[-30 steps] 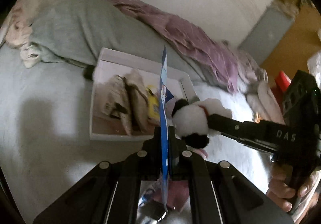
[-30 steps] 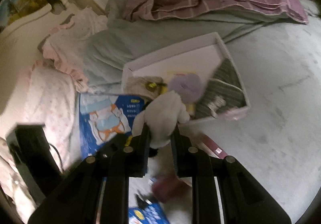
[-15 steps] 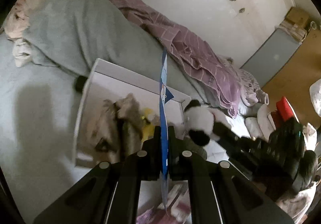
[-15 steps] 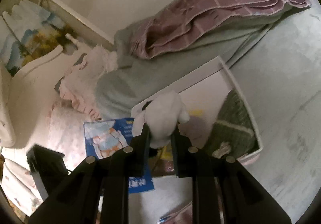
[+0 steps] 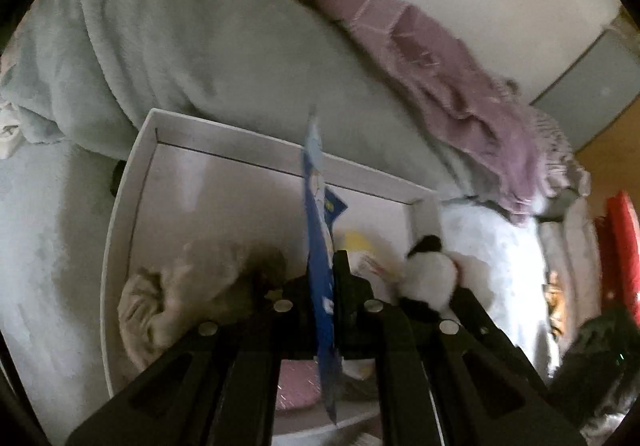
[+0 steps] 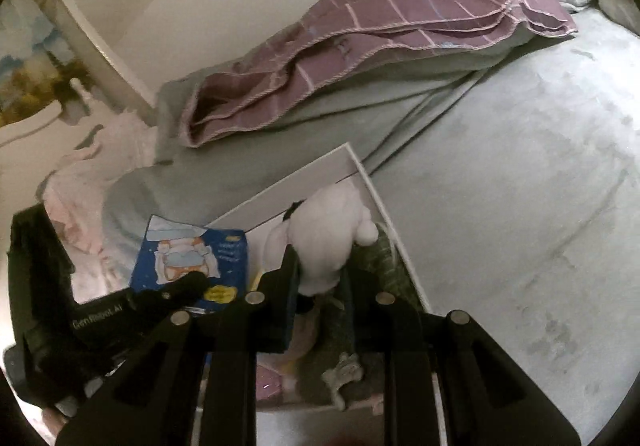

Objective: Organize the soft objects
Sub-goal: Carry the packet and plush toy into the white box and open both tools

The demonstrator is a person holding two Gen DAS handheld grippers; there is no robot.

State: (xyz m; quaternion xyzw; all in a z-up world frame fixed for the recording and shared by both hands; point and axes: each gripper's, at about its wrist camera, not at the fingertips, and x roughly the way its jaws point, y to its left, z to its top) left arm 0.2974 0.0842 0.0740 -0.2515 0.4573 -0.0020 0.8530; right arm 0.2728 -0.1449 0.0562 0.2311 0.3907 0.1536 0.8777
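1. Carrying two things toward the white box (image 5: 132,182) on the bed (image 6: 520,206), the person had the left gripper (image 5: 322,278) with its jaws nearly closed on a thin blue packet (image 5: 318,230), held edge-on above the box.
2. The right gripper (image 6: 320,278) had its jaws narrow, pinched on a white plush toy (image 6: 324,242) with black patches, which hung over the box's near corner.
3. The box already held a beige cloth (image 5: 176,294), something yellow (image 5: 356,242) and a dark green knit (image 6: 376,258); the far half looked bare.
4. Likely risk: the two grippers sat just beside each other, so the plush or the right fingers could bump the packet and knock it askew.
5. The packet was gripped by its lower edge only; being thin and floppy, it might fold or slide out if tilted further.
6. The plush, released at the corner, might roll over the rim onto the bed.
7. Writing: the left gripper's body read "GenRobot.AI" (image 6: 98,316); the packet's print showed a cartoon figure, but its text was too small to read.
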